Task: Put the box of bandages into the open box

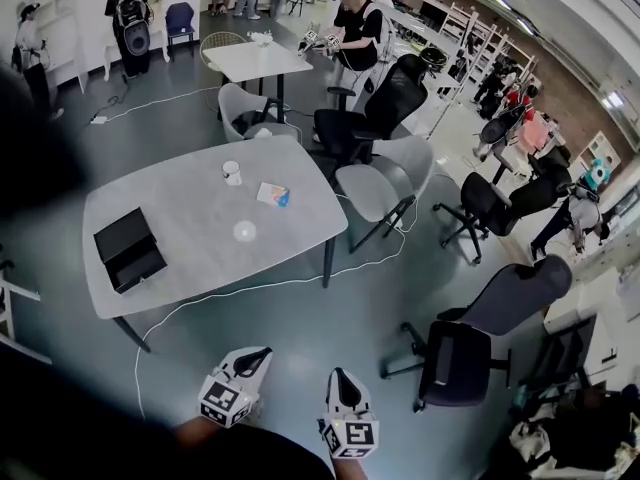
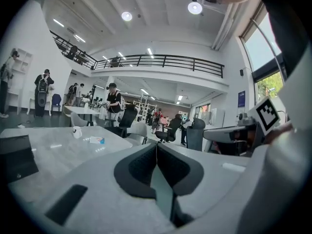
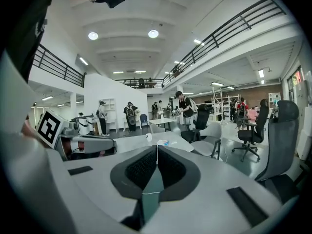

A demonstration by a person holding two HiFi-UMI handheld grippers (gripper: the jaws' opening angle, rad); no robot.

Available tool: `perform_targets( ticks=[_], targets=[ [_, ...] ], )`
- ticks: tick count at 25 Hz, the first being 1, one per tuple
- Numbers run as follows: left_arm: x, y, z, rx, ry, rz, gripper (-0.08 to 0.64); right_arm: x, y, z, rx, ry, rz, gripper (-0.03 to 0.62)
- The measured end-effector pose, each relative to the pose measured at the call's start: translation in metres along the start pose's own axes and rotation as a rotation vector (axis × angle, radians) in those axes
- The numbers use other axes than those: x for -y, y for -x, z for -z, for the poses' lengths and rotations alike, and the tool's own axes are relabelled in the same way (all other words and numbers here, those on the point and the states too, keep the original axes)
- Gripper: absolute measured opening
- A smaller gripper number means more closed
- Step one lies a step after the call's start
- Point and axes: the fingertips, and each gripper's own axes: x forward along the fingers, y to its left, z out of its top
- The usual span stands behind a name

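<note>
On the table (image 1: 190,218), the open box (image 1: 130,249) sits at the left and the box of bandages (image 1: 273,195) lies to its right, well apart.
Both the left gripper (image 1: 256,353) and the right gripper (image 1: 338,374) are shut tight and hold nothing; get close, open one wide, then pinch the box of bandages by its sides.

We see the small flat white bandage box with blue and orange print (image 1: 273,195) lying flat toward the grey table's (image 1: 190,218) right side. The black open box (image 1: 128,250) sits well apart from it, near the left end.
</note>
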Motion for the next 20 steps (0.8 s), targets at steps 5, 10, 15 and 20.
perform_targets(
  ticks=[5, 10, 15, 20],
  targets=[
    [-0.054, -0.015, -0.014, -0.012, 0.006, 0.030, 0.018, -0.010, -0.066, -0.028, 0.002, 0.023, 0.008, 0.012],
    [-0.090, -0.032, -0.030, -0.003, 0.003, 0.053, 0.018, -0.009, -0.108, -0.051, 0.033, 0.017, 0.048, 0.012],
    [-0.114, -0.047, -0.036, -0.003, 0.015, 0.051, 0.018, -0.007, -0.135, -0.066, 0.035, 0.001, 0.054, 0.012],
    [-0.131, -0.066, -0.038, -0.003, 0.014, 0.046, 0.018, -0.004, -0.167, -0.077, 0.060, 0.007, 0.039, 0.012]
  ],
)
